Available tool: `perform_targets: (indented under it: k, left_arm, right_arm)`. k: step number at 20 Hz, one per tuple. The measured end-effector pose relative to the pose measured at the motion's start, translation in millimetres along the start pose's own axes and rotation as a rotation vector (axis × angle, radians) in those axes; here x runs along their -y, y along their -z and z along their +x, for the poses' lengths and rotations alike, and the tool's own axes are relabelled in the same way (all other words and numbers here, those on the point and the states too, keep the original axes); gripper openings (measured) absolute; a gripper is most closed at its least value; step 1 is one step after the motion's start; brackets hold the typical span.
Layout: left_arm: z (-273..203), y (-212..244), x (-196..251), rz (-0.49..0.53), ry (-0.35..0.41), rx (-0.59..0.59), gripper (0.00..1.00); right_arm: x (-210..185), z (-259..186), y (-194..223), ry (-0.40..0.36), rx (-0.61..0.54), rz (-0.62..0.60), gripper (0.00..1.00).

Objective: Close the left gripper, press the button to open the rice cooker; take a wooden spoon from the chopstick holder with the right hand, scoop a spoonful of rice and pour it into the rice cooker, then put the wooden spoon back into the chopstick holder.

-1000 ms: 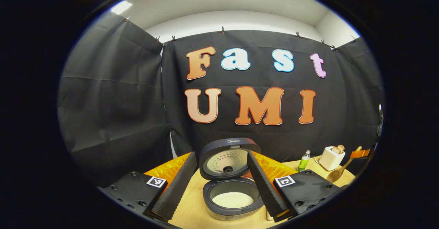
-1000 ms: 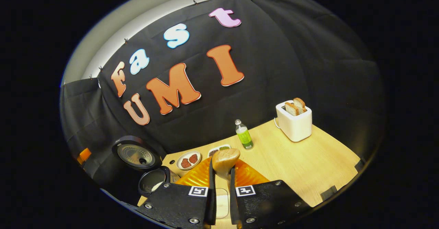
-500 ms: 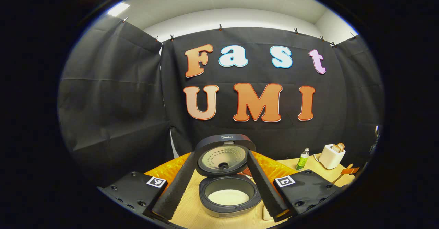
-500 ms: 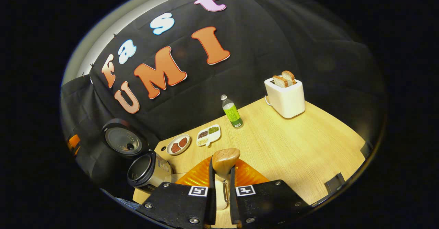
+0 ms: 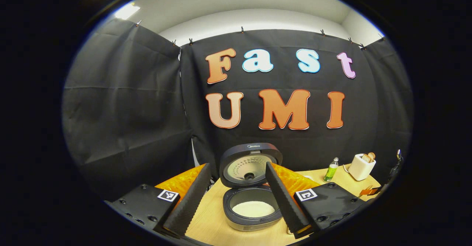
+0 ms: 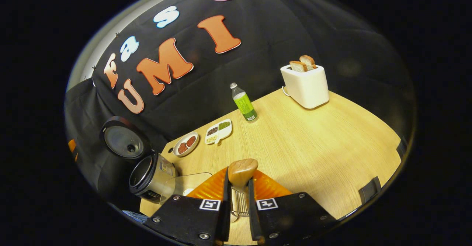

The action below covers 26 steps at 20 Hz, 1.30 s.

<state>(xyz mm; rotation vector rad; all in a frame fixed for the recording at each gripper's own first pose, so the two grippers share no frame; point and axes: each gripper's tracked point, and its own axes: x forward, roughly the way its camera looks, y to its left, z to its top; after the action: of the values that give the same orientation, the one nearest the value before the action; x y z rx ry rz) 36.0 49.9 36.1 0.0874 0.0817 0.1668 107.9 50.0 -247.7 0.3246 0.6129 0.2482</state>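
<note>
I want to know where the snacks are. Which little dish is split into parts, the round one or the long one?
The long white dish, nearer the green bottle. It has separate sections with different fillings. The round dish beside it is one open bowl holding reddish pieces.

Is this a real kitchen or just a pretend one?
Probably a pretend kitchen in a booth: a rice cooker with its lid up, a toaster holding bread, and dishes of food sit on a wooden table, with black cloth walls.

Recording booth, black cloth wall [image 5: 121, 106], wooden table [image 6: 313, 142]

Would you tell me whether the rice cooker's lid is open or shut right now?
Open: the rice cooker has its lid raised upright, and white rice shows in its pot.
</note>
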Motion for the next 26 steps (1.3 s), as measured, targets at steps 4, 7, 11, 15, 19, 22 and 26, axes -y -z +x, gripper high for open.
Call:
perform_targets:
  k: [4,7,11,15,19,22,26]
  left_arm:
    - [0.5,0.5,0.7,-0.027,0.008,0.003,1.0]
    - [0.3,0.2,2.5,-0.037,0.018,0.004,1.0]
    - [5.1,-7.2,4.7,-0.044,0.033,0.023,0.97]
    - [15.7,-16.3,11.3,-0.09,0.058,0.039,0.97]
    - [39.0,-37.3,15.6,-0.106,0.062,0.058,0.98]
    - [68.0,-72.1,27.9,-0.149,0.1,0.084,0.98]
    - [118.4,-111.9,46.1,-0.178,0.161,0.106,1.0]
  right_arm:
    - [8.5,-11.1,-11.9,0.033,0.008,-0.043,0.39]
    - [14.0,-22.7,-26.9,0.05,0.023,-0.046,0.59]
    - [21.5,-46.6,-70.1,0.111,0.083,-0.089,0.87]
    - [2.9,-85.3,-133.5,0.132,0.187,-0.148,0.95]
    - [-17.9,-121.8,-189.7,0.148,0.294,-0.253,0.94]
    - [-28.2,-140.7,-215.3,0.153,0.352,-0.291,0.95]
    - [-32.7,-160.4,-226.8,0.164,0.396,-0.309,0.94]
